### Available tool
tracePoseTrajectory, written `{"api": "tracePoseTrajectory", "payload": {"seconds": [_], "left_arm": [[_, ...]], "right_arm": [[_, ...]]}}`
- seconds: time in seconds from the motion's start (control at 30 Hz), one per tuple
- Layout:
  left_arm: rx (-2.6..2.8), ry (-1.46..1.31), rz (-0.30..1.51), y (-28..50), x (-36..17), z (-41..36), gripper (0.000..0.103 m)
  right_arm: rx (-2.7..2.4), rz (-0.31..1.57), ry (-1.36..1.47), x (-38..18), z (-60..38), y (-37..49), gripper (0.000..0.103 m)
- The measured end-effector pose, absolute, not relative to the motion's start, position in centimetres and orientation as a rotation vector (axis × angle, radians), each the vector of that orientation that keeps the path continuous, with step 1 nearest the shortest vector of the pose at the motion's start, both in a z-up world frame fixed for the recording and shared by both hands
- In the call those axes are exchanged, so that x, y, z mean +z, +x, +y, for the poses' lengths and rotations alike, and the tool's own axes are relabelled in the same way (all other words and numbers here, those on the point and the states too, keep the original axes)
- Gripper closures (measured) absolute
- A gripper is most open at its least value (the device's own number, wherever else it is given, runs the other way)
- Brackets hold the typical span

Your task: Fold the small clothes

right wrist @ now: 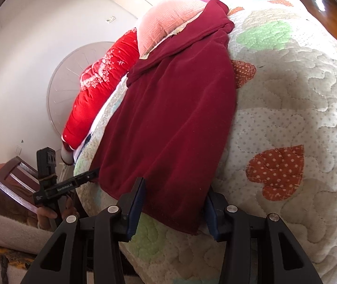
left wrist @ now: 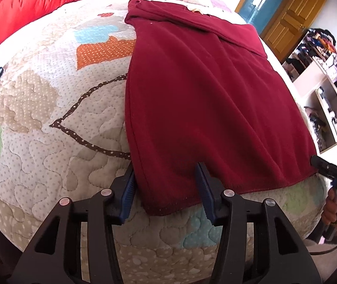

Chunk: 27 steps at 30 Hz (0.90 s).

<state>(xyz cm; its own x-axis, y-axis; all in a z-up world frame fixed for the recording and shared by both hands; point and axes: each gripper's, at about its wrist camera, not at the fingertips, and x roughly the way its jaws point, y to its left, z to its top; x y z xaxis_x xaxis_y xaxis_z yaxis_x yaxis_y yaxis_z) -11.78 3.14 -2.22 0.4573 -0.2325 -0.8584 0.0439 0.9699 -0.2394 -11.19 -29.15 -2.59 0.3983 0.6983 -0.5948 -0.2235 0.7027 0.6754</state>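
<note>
A dark red fleece garment (left wrist: 211, 94) lies spread flat on the quilted bed, hem toward me, collar at the far end. My left gripper (left wrist: 166, 170) is open, its blue-padded fingers straddling the garment's near left hem corner. My right gripper (right wrist: 175, 187) is open too, its fingers on either side of the near right hem corner of the garment (right wrist: 175, 118). Each gripper also shows at the edge of the other's view: the right one (left wrist: 319, 163) and the left one (right wrist: 90, 175).
The patchwork quilt (left wrist: 50, 123) covers the bed. A red duvet (left wrist: 26, 2) and a pink pillow (right wrist: 168, 23) lie at the head. Open shelves (left wrist: 319, 75) and wooden doors stand beyond the bed's right side. A wooden chair (right wrist: 15, 177) stands at the left.
</note>
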Motion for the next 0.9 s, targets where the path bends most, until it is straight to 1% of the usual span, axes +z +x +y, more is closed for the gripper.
{"api": "tracePoseTrajectory", "payload": {"seconds": [0.07,0.1,0.13,0.17,0.2,0.23,0.27,0.3,0.47,0.63,0.77,0.9], "left_arm": [[-0.174,-0.223,1.085,-11.6,-2.2,3.5,0.055],[-0.177,-0.239,1.085,-11.5,-2.2,3.7,0.055],[-0.179,-0.249,1.086,-11.5,-2.2,3.8,0.057],[-0.174,-0.259,1.082,-11.4,-2.1,4.0,0.064],[-0.162,-0.259,1.08,-11.5,-2.0,4.1,0.083],[-0.151,-0.256,1.079,-11.5,-1.9,4.3,0.09],[-0.163,-0.27,1.077,-11.5,-1.7,4.6,0.09],[-0.174,-0.28,1.075,-11.4,-1.4,4.8,0.093],[-0.212,-0.312,0.999,-10.3,1.6,5.8,0.094],[-0.23,-0.335,0.945,-7.1,4.0,6.5,0.094],[-0.214,-0.31,0.864,-2.9,6.7,7.0,0.094],[-0.207,-0.349,0.819,3.7,8.6,7.5,0.094]], "right_arm": [[0.627,0.992,0.557,-2.7,-29.1,-11.1,0.061],[0.628,0.987,0.55,-2.7,-29.0,-11.1,0.065],[0.637,0.98,0.537,-2.7,-28.8,-11.1,0.074],[0.66,0.97,0.536,-2.5,-28.6,-11.1,0.079],[0.68,0.962,0.543,-2.4,-28.5,-11.2,0.081],[0.695,0.953,0.548,-2.3,-28.6,-11.3,0.083],[0.708,0.94,0.55,-2.0,-28.5,-11.3,0.084],[0.718,0.93,0.55,-1.6,-28.5,-11.4,0.084],[0.809,0.815,0.617,1.4,-29.0,-9.9,0.084],[0.825,0.715,0.605,4.6,-28.4,-6.0,0.084],[0.786,0.666,0.551,6.7,-27.6,-1.4,0.085],[0.731,0.637,0.553,7.9,-27.6,4.0,0.085]]}}
